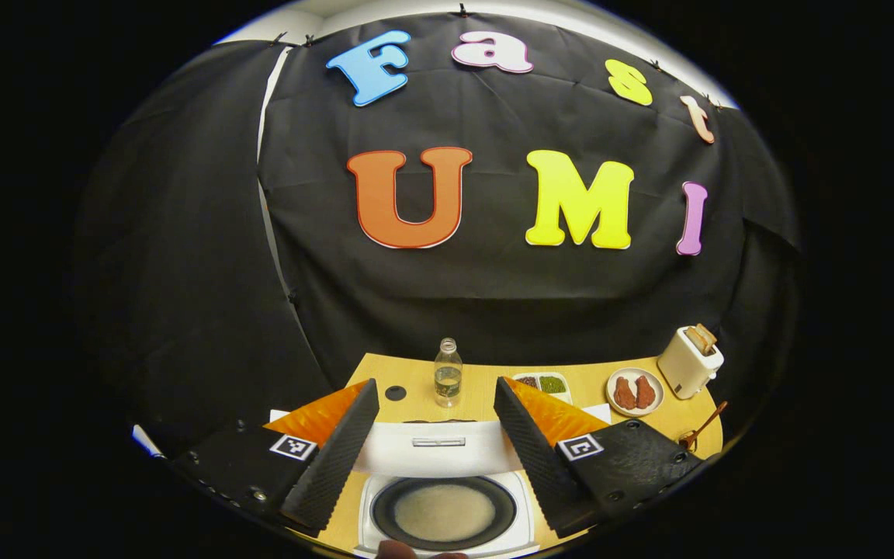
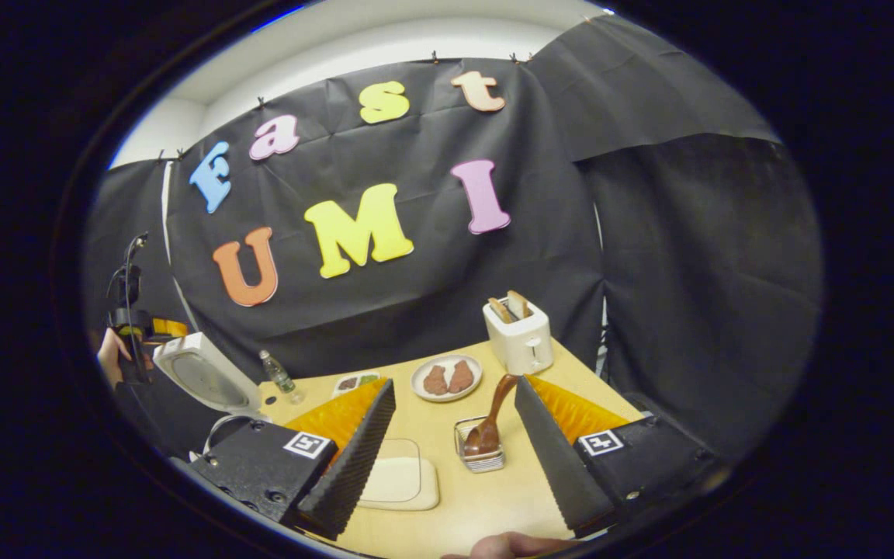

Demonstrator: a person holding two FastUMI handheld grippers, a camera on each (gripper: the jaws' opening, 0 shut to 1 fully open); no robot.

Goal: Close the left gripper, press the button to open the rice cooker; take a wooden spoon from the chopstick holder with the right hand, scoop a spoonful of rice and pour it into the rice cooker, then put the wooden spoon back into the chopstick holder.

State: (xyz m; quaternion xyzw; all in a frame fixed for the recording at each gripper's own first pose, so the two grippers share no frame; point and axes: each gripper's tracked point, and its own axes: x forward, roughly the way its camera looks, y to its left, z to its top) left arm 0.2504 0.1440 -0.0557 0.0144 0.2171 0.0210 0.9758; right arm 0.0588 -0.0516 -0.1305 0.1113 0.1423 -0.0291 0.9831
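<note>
In the left gripper view my left gripper [image 1: 437,384] is open, directly above the white rice cooker [image 1: 447,536]. Its lid [image 1: 435,448] stands raised, and the dark inner pot [image 1: 443,512] holds something pale. In the right gripper view my right gripper [image 2: 455,382] is open with nothing between its fingers. The wooden spoon [image 2: 487,431] stands bowl-down in the small metal chopstick holder [image 2: 484,462], just ahead and slightly right of centre. A pale rectangular dish [image 2: 396,481] lies by the left finger. The open rice cooker [image 2: 206,380] sits far left, with the left gripper [image 2: 133,326] and a hand [image 2: 109,353] beside it.
On the wooden table [image 2: 462,505] stand a white toaster [image 2: 521,334] with bread, a plate of brown meat pieces [image 2: 447,378], a small compartment tray [image 2: 355,382] and a clear bottle [image 2: 278,374]. The left gripper view shows the bottle [image 1: 447,373], the toaster [image 1: 689,361] and the spoon [image 1: 703,431].
</note>
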